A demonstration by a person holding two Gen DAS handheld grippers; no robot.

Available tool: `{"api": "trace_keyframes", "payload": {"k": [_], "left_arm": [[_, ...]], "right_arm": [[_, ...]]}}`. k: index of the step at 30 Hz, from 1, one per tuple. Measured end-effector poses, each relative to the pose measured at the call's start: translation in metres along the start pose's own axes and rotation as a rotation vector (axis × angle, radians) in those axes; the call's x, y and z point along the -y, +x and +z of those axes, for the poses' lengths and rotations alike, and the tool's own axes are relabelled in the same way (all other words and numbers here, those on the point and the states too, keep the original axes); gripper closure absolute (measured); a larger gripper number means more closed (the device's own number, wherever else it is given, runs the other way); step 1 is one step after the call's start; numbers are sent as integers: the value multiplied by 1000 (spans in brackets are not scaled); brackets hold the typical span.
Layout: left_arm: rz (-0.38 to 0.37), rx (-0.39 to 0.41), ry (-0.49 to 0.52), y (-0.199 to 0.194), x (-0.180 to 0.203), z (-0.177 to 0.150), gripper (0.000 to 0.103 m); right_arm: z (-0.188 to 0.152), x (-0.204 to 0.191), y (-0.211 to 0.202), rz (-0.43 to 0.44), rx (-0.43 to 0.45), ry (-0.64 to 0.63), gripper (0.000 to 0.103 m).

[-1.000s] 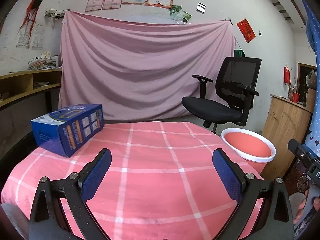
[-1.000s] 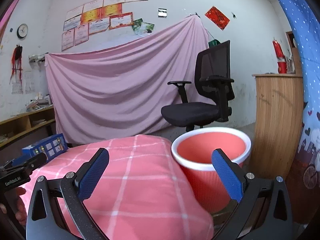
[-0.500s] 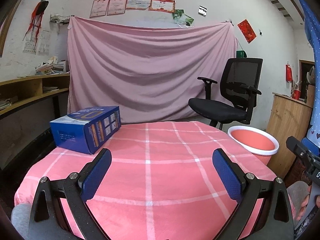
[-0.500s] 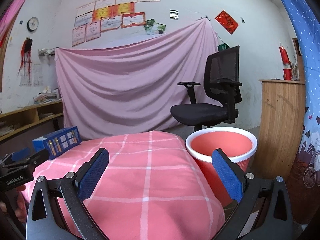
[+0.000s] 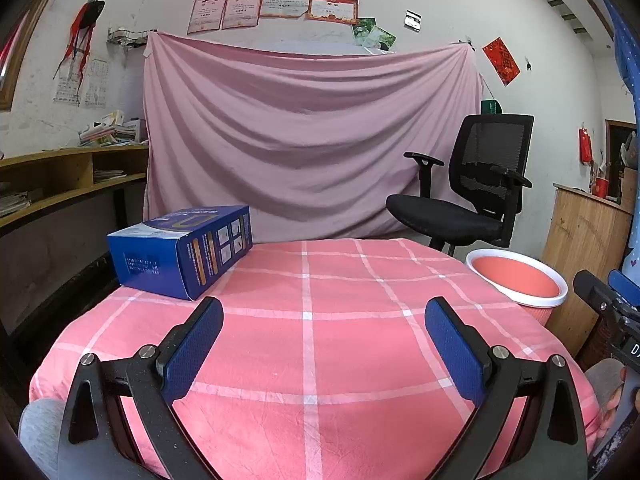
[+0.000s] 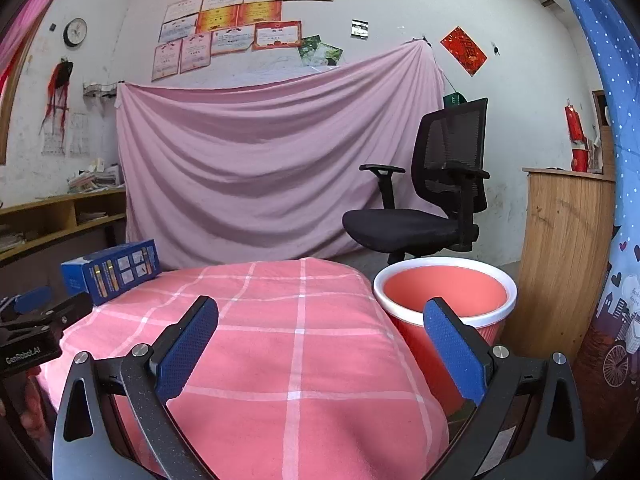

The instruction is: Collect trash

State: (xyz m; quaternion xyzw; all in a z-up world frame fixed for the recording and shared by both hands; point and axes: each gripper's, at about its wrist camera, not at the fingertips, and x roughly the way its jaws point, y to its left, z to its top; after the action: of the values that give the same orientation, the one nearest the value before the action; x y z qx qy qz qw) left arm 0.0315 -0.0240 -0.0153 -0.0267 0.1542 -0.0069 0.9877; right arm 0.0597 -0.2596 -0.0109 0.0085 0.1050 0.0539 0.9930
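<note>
A blue cardboard box point(image 5: 184, 250) lies at the far left of the table with the pink checked cloth point(image 5: 320, 320); it also shows in the right wrist view point(image 6: 110, 270). A red bin with a white rim point(image 6: 444, 304) stands beside the table's right edge, also visible in the left wrist view point(image 5: 518, 278). My left gripper point(image 5: 324, 336) is open and empty, near the table's front edge, well short of the box. My right gripper point(image 6: 320, 336) is open and empty above the table's right front, with the bin just beyond its right finger.
A black office chair point(image 5: 468, 200) stands behind the table before a pink hanging sheet point(image 5: 304, 140). Wooden shelves point(image 5: 52, 184) run along the left wall. A wooden cabinet point(image 6: 564, 248) stands right of the bin.
Both grippers have pulled back and risen a little, so the table, box and bin look smaller and farther away. Both stay open and empty.
</note>
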Motion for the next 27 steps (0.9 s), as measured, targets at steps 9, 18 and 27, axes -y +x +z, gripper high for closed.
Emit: {"api": "trace_keyframes", "payload": {"k": [9, 18, 27], "left_arm": [[5, 14, -8, -3, -2, -1, 4], [5, 25, -5, -7, 1, -2, 4], [6, 26, -5, -8, 2, -2, 4]], "right_arm": [[0, -2, -2, -11, 14, -21, 0], [0, -3, -2, -11, 12, -22, 0], [0, -4, -1, -11, 10, -22, 0]]}}
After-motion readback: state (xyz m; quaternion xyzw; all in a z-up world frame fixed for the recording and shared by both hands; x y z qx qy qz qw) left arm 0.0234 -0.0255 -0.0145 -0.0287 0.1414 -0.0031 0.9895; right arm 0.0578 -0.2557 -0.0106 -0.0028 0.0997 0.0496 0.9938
